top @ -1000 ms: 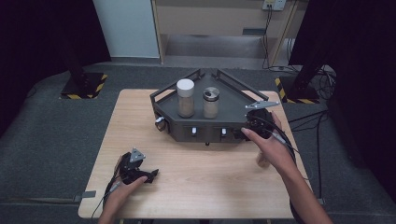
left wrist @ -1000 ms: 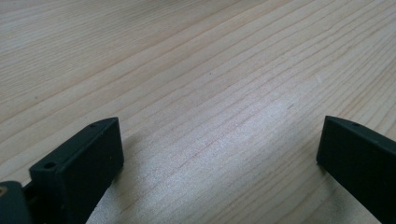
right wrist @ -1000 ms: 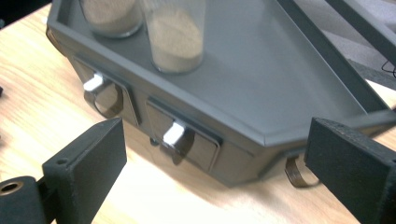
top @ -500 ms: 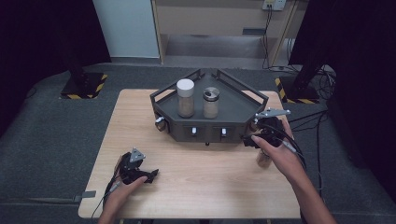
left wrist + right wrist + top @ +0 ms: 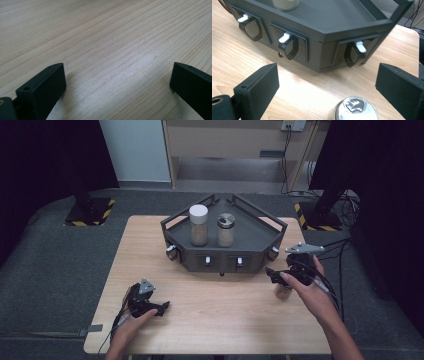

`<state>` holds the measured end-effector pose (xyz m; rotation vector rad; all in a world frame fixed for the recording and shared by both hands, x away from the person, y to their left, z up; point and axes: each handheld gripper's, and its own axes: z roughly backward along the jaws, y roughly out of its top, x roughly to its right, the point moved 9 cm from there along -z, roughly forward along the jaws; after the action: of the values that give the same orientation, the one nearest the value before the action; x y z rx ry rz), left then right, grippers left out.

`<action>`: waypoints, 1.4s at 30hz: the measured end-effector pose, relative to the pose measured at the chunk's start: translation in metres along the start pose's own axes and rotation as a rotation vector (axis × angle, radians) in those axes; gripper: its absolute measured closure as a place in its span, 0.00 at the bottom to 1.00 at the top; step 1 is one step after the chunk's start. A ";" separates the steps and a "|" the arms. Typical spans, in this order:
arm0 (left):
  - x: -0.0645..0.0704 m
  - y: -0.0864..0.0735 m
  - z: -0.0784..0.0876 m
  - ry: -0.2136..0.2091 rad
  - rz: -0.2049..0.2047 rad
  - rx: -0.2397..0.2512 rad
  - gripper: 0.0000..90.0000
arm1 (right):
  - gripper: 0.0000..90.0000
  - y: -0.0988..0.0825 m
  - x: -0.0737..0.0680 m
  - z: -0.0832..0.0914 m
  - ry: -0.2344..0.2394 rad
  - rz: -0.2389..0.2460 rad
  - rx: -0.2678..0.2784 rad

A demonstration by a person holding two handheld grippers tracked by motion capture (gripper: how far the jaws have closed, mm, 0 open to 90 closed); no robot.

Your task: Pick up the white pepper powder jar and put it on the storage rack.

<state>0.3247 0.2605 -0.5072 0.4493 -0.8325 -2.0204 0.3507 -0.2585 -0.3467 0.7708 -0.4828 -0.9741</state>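
A small jar with a silver lid (image 5: 355, 108) stands on the wooden table (image 5: 225, 320), right of a dark grey rack (image 5: 252, 240). My right gripper (image 5: 327, 75) hovers just over it, jaws wide apart, the lid low between them and untouched. In the high view the right gripper (image 5: 272, 274) points left at the rack's front right corner, with the jar (image 5: 283, 292) under the hand. On the rack stand a white-lidded jar (image 5: 198, 225) and a silver-lidded jar (image 5: 226, 230). My left gripper (image 5: 162, 307) rests low on the near left of the table, open and empty (image 5: 117, 72).
The rack's front faces carry dark loop handles with white tabs (image 5: 285, 37). A raised rail (image 5: 275, 220) runs around the rack's back and sides. Cables (image 5: 335, 285) trail from the right gripper off the table's right edge. Bare wood (image 5: 112, 37) lies between the two hands.
My right hand has drifted right and toward the near edge, sinking a little, away from the rack's front corner and over the small jar. The left hand has stayed put.
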 end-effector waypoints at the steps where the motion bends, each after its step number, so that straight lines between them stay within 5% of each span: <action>1: 0.000 0.000 0.000 0.000 0.000 0.000 0.00 | 0.05 -0.002 0.001 0.001 -0.001 -0.001 -0.001; 42: 0.000 0.000 0.000 0.000 0.000 0.000 0.00 | 0.04 -0.072 0.024 -0.006 -0.052 -0.077 -0.092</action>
<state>0.3246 0.2604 -0.5072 0.4495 -0.8324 -2.0201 0.3269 -0.3019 -0.4050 0.6869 -0.4533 -1.0832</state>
